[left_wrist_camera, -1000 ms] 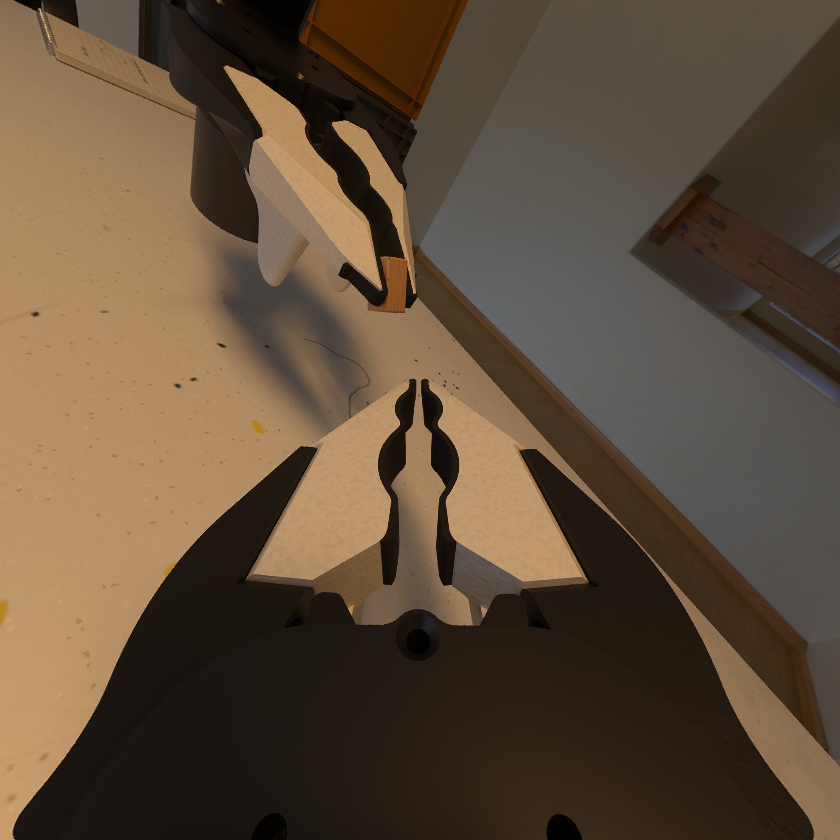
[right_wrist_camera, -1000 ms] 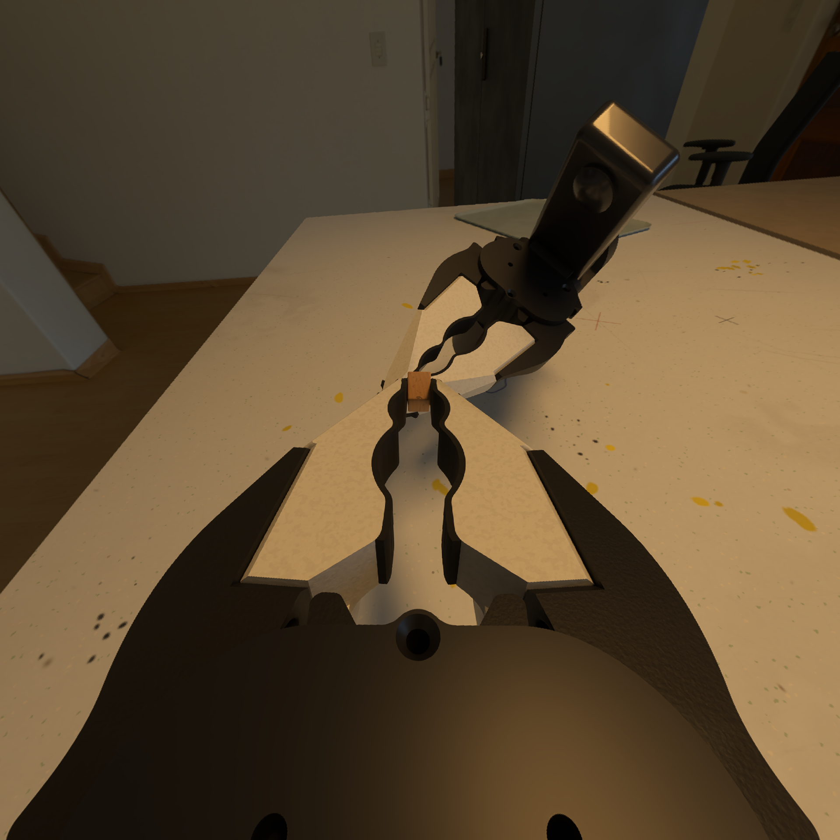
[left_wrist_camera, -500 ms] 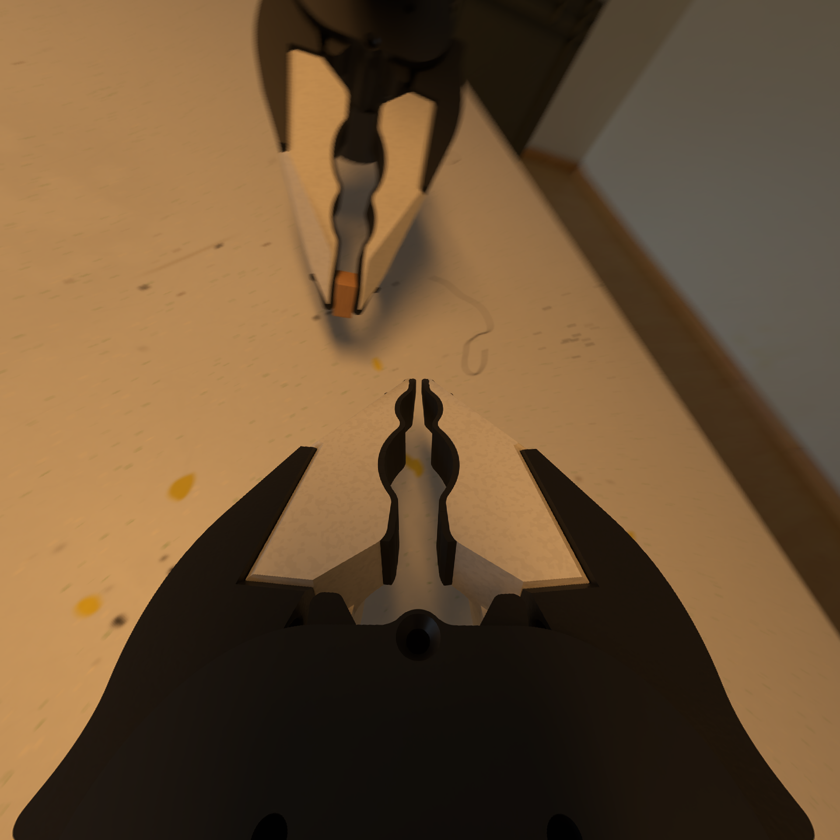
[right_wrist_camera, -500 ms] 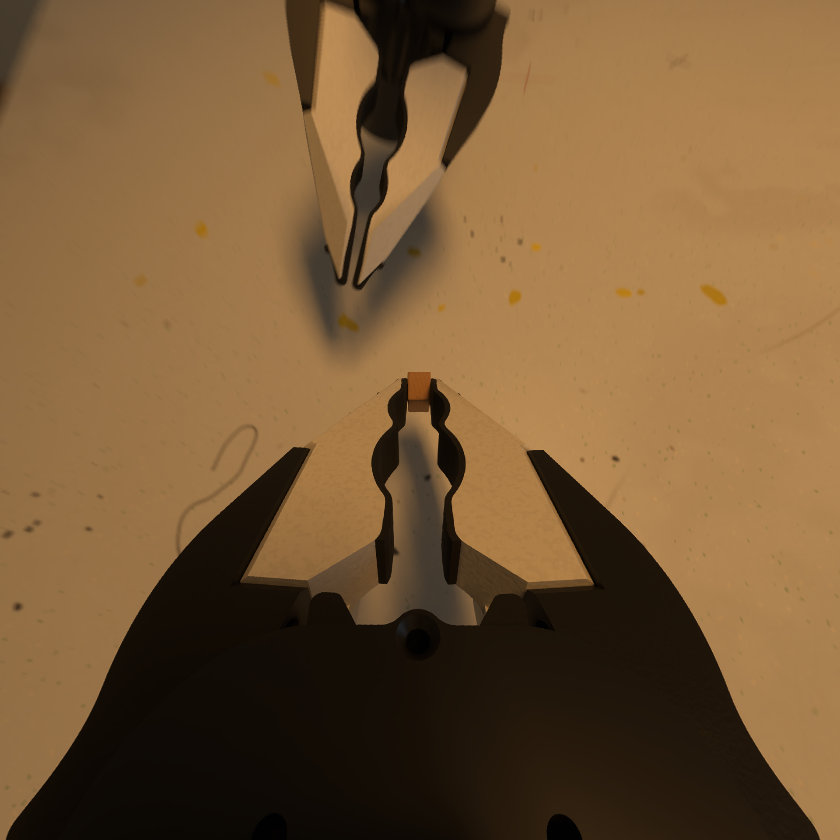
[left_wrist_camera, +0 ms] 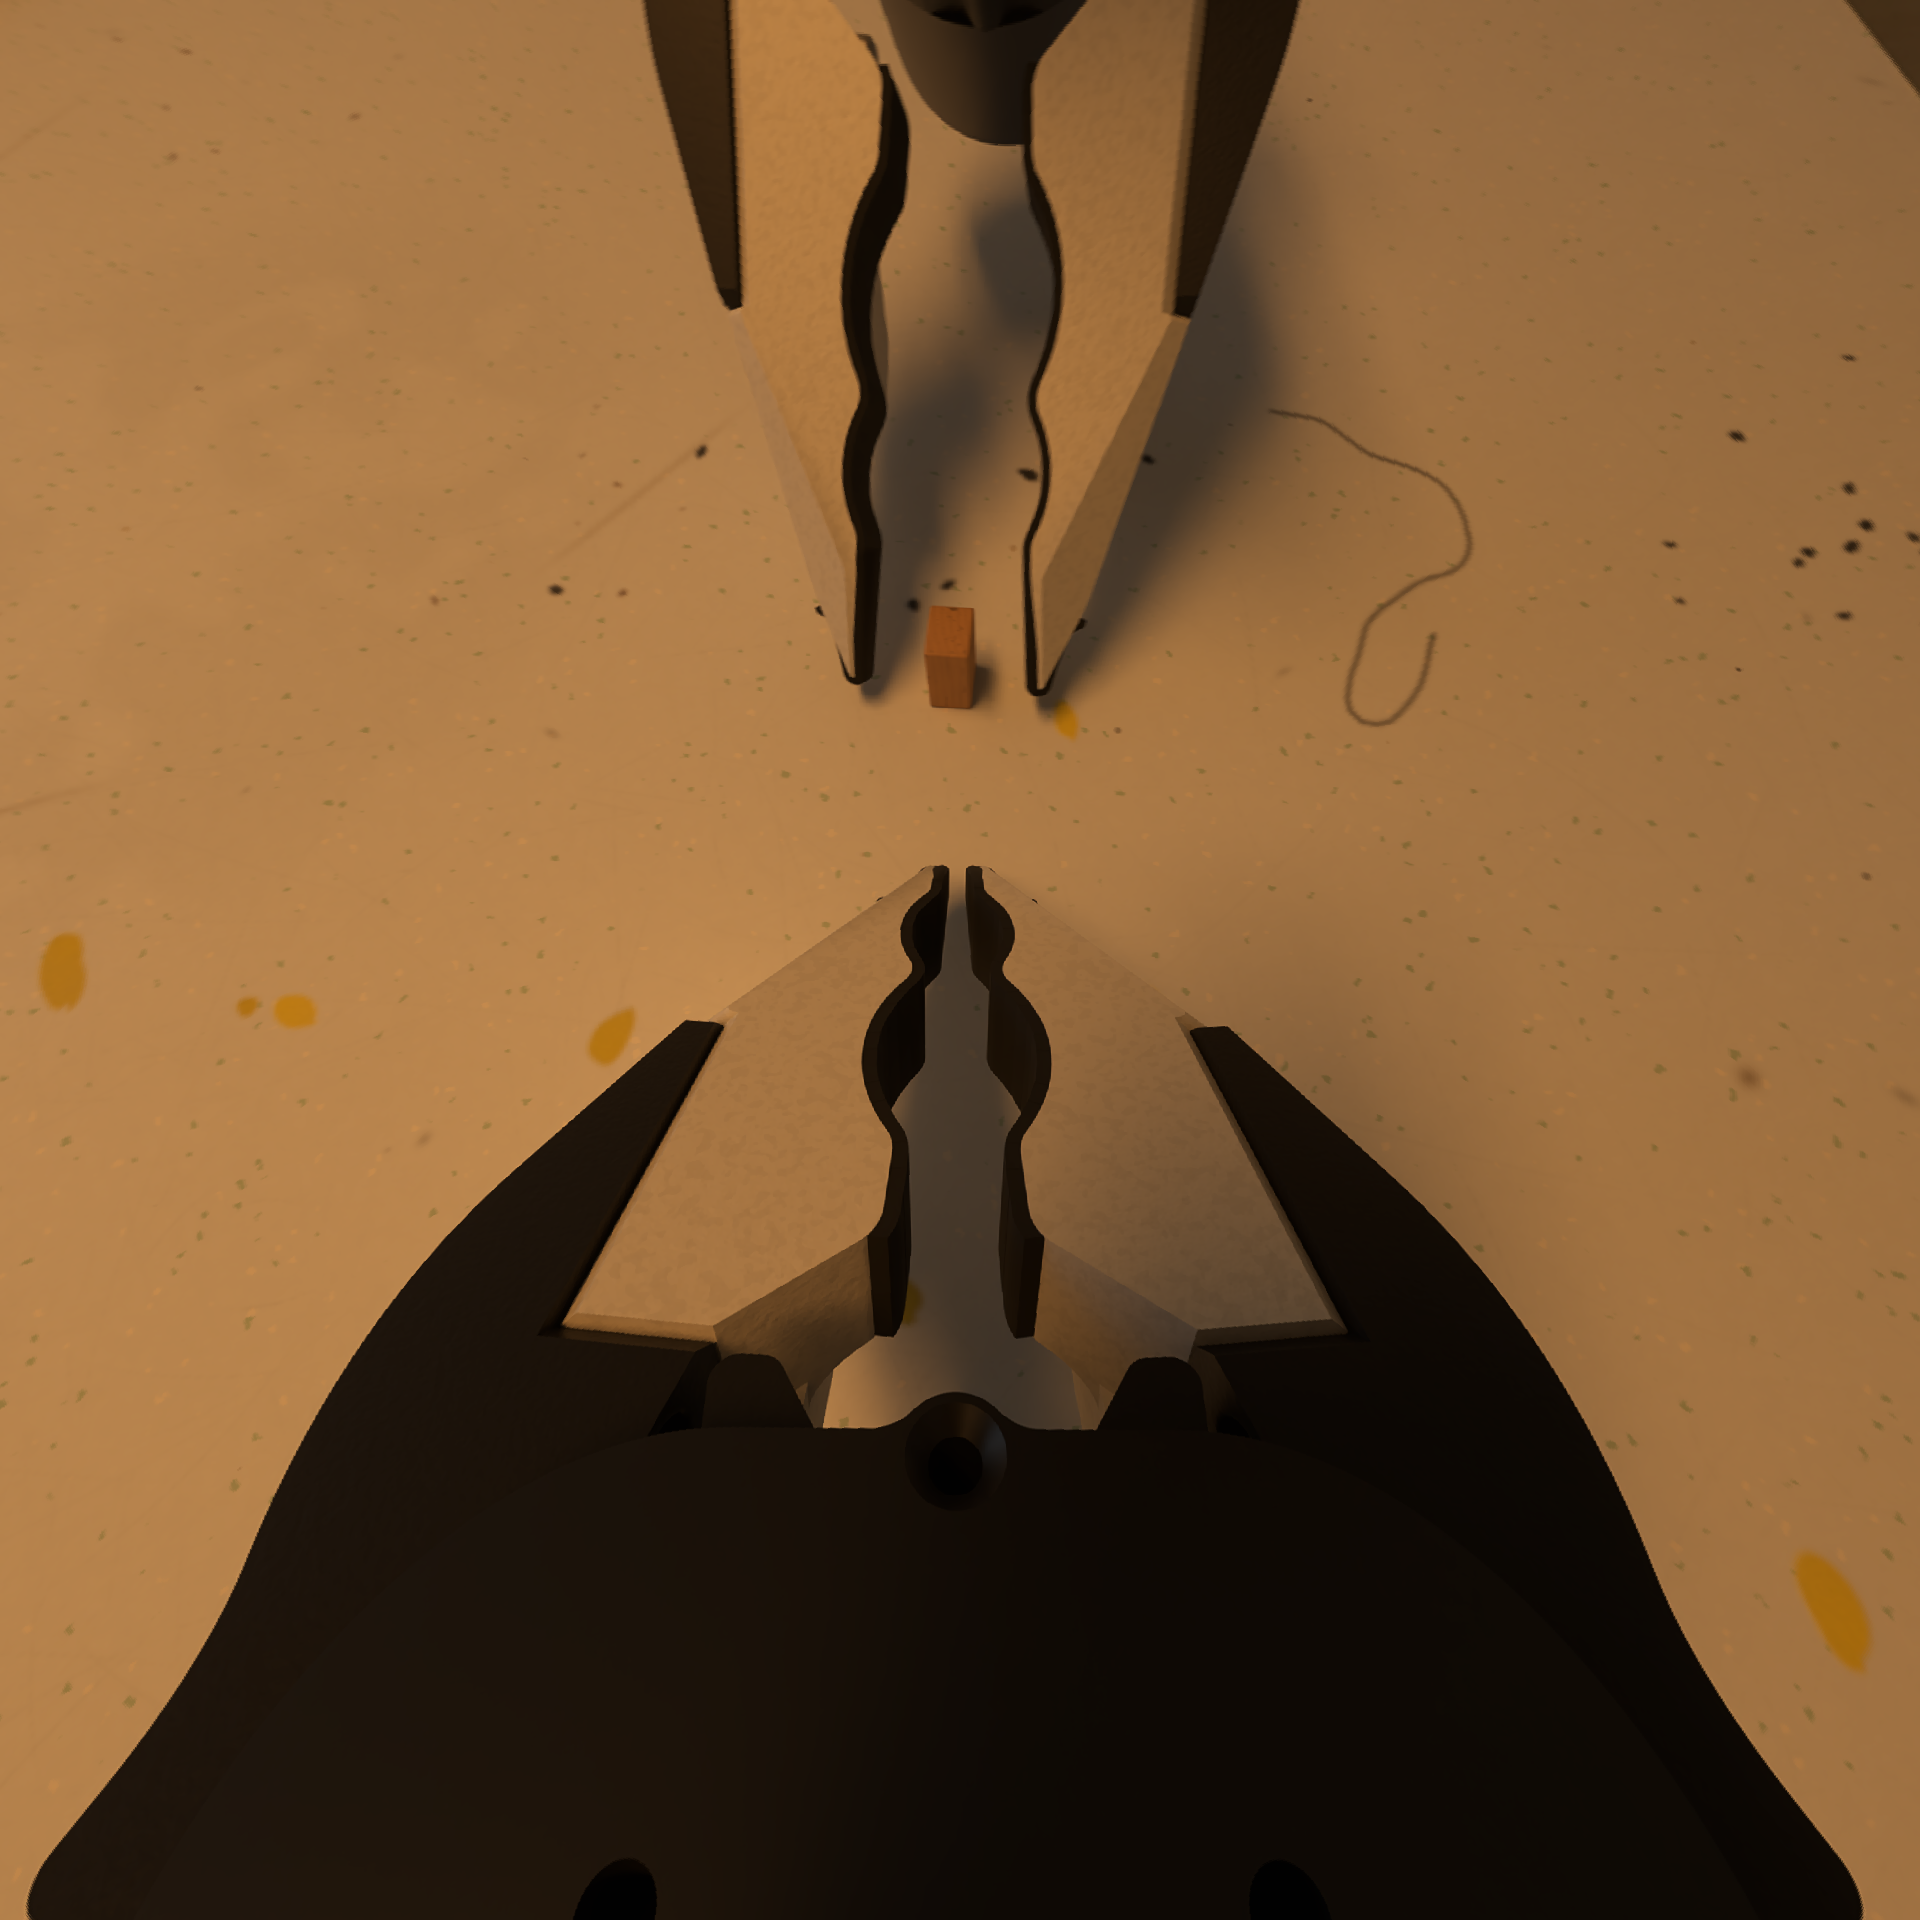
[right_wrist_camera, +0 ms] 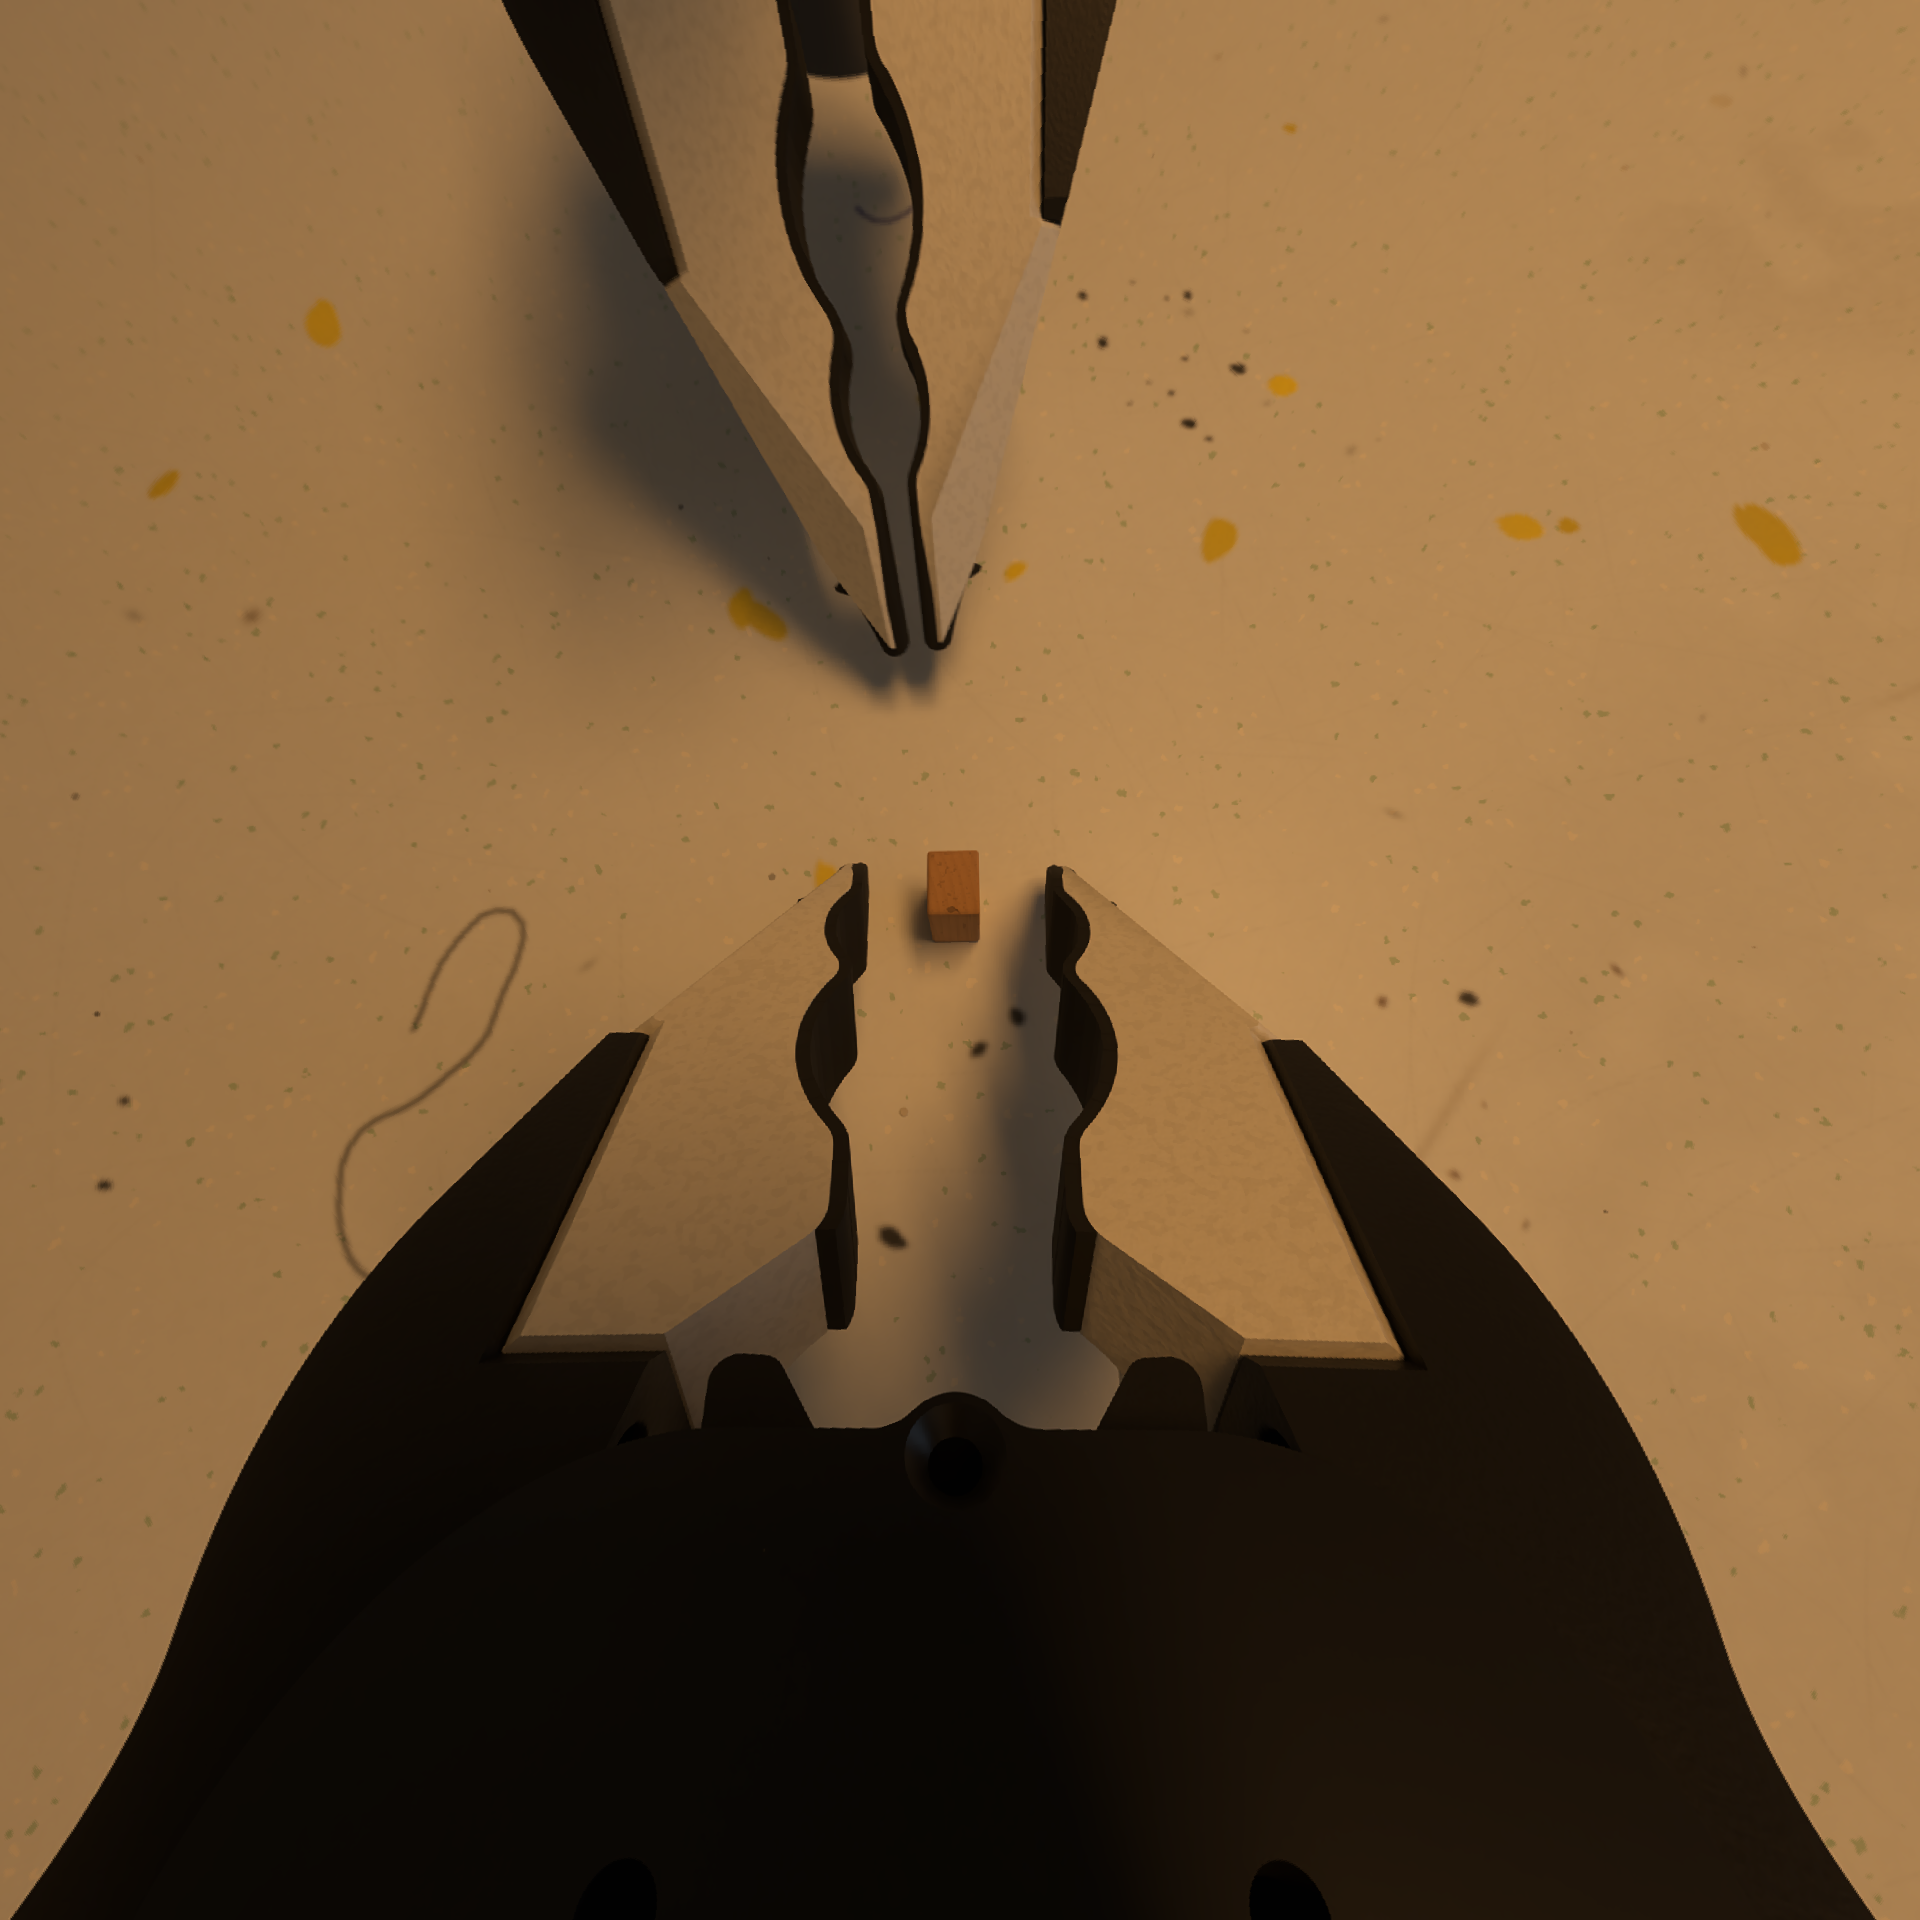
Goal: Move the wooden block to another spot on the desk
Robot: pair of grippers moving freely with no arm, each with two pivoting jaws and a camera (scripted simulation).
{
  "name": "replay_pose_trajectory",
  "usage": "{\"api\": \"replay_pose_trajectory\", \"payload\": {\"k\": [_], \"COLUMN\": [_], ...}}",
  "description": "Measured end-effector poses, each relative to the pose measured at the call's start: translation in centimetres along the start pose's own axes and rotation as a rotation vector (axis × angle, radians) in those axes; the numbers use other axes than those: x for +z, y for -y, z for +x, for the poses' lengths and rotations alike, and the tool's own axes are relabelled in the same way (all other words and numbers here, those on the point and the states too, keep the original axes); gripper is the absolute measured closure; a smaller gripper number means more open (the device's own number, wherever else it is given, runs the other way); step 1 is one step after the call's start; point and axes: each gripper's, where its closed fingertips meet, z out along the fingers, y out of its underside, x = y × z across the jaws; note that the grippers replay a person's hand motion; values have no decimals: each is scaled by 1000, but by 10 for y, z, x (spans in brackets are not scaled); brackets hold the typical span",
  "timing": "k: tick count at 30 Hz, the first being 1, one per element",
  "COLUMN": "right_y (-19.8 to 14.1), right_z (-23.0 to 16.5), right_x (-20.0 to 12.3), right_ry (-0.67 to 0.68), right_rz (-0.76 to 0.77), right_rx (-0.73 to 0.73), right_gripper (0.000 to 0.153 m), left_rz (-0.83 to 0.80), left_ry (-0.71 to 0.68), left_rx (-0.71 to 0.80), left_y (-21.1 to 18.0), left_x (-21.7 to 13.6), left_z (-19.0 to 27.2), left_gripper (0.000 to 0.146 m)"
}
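A small wooden block (right_wrist_camera: 953, 896) stands upright on the speckled beige desk (right_wrist_camera: 1455, 790). My right gripper (right_wrist_camera: 953, 883) is open, and the block stands free between its fingertips without touching either one. The left wrist view shows the same block (left_wrist_camera: 951, 657) between the right gripper's spread tips (left_wrist_camera: 948, 681). My left gripper (left_wrist_camera: 957, 878) is shut and empty, pointing at the block from the opposite side with a short gap of bare desk between. It also shows in the right wrist view (right_wrist_camera: 914, 644), tips close to the desk.
A thin dark thread (left_wrist_camera: 1403, 582) lies curled on the desk beside the right gripper; it also shows in the right wrist view (right_wrist_camera: 436, 1081). Yellow paint spots (right_wrist_camera: 1766, 532) and dark specks are scattered over the desk.
My right gripper has opened and let go of the block, which now stands on the desk. Both grippers have come lower and nearer each other.
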Motion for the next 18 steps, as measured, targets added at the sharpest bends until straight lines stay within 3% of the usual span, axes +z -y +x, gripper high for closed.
{"api": "replay_pose_trajectory", "payload": {"k": [3,9,11,14,18], "right_y": [7,49,52,51,45], "right_z": [0,0,0,5,5], "right_x": [-5,-18,-16,-13,-12], "right_ry": [-9,-62,-73,-119,-100], "right_rz": [56,330,332,300,277], "right_rx": [11,57,50,25,36], "right_gripper": [115,112,114,131,136], "left_rz": [19,52,51,49,68], "left_ry": [34,69,67,74,80], "left_rx": [7,25,37,54,65], "left_y": [2,7,7,8,12], "left_x": [-1,-2,-2,-3,-8], "left_z": [-6,-9,-8,-7,-8], "left_gripper": [143,143,143,143,143]}}
